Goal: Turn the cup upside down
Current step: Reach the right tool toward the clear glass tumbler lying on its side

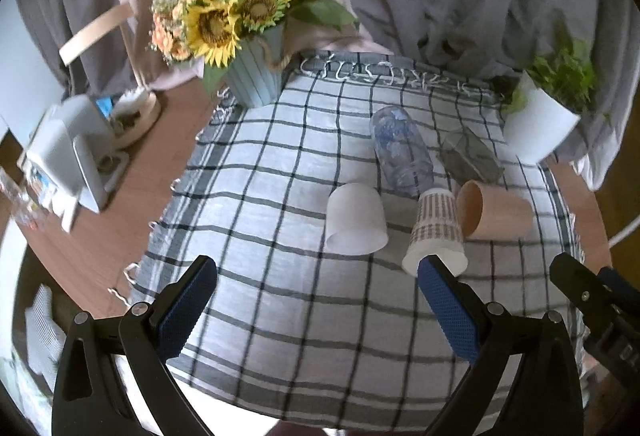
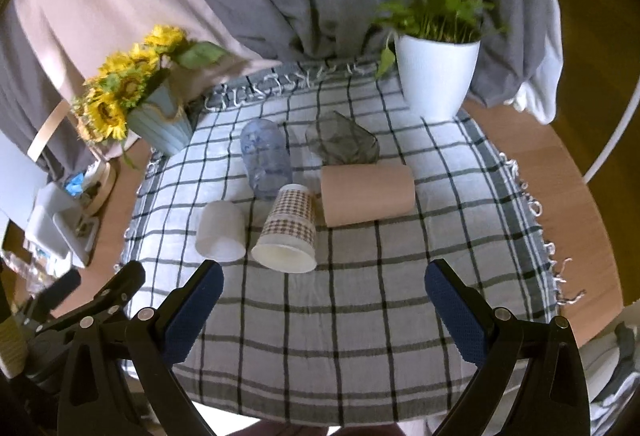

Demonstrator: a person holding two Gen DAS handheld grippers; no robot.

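Checked cloth (image 2: 360, 316) on desk (image 2: 560, 195), five unlabelled cups lying, plaid cup (image 2: 289, 232) nearest, left gripper (image 1: 316, 276) wide, right gripper (image 2: 324, 280) wide, both empty

Matt woven tablecloth (image 2: 360, 296), seemingly paper checked cup (image 2: 289, 232) (glossy plant pot (image 2: 436, 75)).

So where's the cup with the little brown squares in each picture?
Left wrist: the checked paper cup lies right of centre, its mouth behind the left gripper's right finger.
Right wrist: the same cup lies centre-left.
Shared landmark: the tan cup beside it.
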